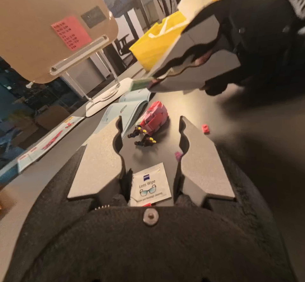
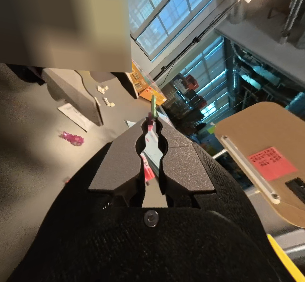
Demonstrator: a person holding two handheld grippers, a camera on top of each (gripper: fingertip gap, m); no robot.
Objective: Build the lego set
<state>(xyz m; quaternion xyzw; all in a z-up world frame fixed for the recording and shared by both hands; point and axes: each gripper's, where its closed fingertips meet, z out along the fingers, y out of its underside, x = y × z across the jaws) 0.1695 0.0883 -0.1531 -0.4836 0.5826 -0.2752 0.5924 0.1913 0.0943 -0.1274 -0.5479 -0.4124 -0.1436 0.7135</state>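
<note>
Containers: yellow bin point(image 1: 153, 46) in upper centre of left wrist view, white strips protruding from it, rest of contents not discernible; orange printed carton point(image 2: 148, 92) at upper centre of right wrist view, closed, partly cut off behind blurred patch.

Left gripper point(image 1: 150, 125): grey textured fingers with wavy inner edges, spread wide, gripping nothing. Between the tips but untouched, lying on smooth dark table point(image 1: 206, 109): red and pink brick model point(image 1: 154, 119) with dark legs tipped yellow. Lower centre, between finger bases: flat white wipe sachet point(image 1: 149, 185). Right of tips: small red brick point(image 1: 205, 128). Left of tips: open pale blue instruction booklet point(image 1: 127, 109).

Right gripper point(image 2: 151, 121): closed tight on small pink brick piece point(image 2: 150, 120) bearing thin pale green plate point(image 2: 153, 107), upright above the tips; also visible, motion-blurred, upper right of left wrist view.

Translucent magenta piece point(image 2: 72, 138) on table at left. Tan board point(image 1: 49, 18) on clear stand, upper left, cut off by frame.
</note>
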